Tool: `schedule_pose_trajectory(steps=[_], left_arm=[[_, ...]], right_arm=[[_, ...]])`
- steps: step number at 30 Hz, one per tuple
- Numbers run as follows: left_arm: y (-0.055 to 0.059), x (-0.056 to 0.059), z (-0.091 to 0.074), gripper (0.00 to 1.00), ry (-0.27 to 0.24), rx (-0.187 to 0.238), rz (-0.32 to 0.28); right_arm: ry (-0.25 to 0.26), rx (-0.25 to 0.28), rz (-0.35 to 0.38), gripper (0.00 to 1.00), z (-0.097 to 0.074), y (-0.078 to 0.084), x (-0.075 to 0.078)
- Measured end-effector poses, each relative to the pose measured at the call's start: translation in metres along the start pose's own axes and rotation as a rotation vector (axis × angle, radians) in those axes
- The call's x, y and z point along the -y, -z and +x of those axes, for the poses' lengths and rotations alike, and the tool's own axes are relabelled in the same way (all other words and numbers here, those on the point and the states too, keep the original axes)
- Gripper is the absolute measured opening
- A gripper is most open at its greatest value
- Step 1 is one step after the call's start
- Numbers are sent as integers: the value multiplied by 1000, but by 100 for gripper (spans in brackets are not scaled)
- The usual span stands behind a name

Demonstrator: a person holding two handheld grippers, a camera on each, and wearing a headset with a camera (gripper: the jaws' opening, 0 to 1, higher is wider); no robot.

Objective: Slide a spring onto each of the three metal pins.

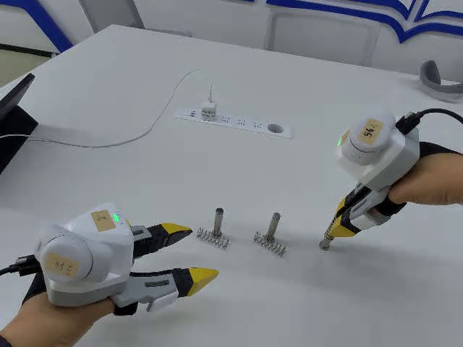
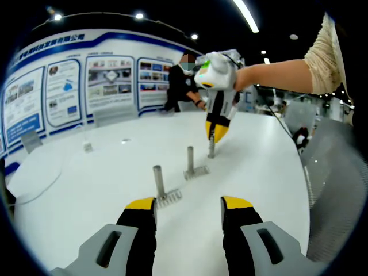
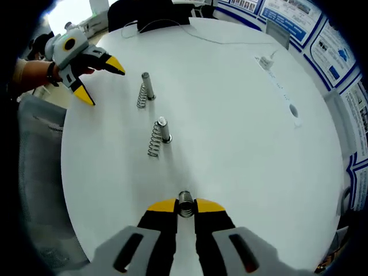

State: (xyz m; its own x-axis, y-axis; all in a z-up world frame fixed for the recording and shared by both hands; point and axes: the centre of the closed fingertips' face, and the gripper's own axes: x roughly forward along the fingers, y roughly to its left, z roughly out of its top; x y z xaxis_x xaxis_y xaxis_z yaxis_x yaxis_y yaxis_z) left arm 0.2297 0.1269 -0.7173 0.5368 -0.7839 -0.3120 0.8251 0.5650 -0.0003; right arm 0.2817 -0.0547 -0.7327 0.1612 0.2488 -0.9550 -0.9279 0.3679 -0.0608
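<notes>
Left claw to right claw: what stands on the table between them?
Head view: two upright pins, a spring lying at each one's foot.

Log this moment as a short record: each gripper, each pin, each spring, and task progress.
left gripper: open, holds nothing, tips aimed toward the left pin
right gripper: shut on the third pin, tips down at the table
left pin: upright, bare
left spring: lying at the left pin's base
middle pin: upright, bare
middle spring: lying at the middle pin's base
third pin: looks ribbed, perhaps a spring on it; uncertain
progress: at least two springs not yet on pins
</notes>
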Motion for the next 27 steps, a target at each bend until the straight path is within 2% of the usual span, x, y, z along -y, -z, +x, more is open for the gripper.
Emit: schedule_pose_trajectory(steps=[21,27], left_arm=[[0,1,1,46,1,-2,1],[1,1,1,46,1,-3,2]], right_arm=[[-5,-10,24,12,16,9,-2],[-5,-3,27,12,16,8,-1]])
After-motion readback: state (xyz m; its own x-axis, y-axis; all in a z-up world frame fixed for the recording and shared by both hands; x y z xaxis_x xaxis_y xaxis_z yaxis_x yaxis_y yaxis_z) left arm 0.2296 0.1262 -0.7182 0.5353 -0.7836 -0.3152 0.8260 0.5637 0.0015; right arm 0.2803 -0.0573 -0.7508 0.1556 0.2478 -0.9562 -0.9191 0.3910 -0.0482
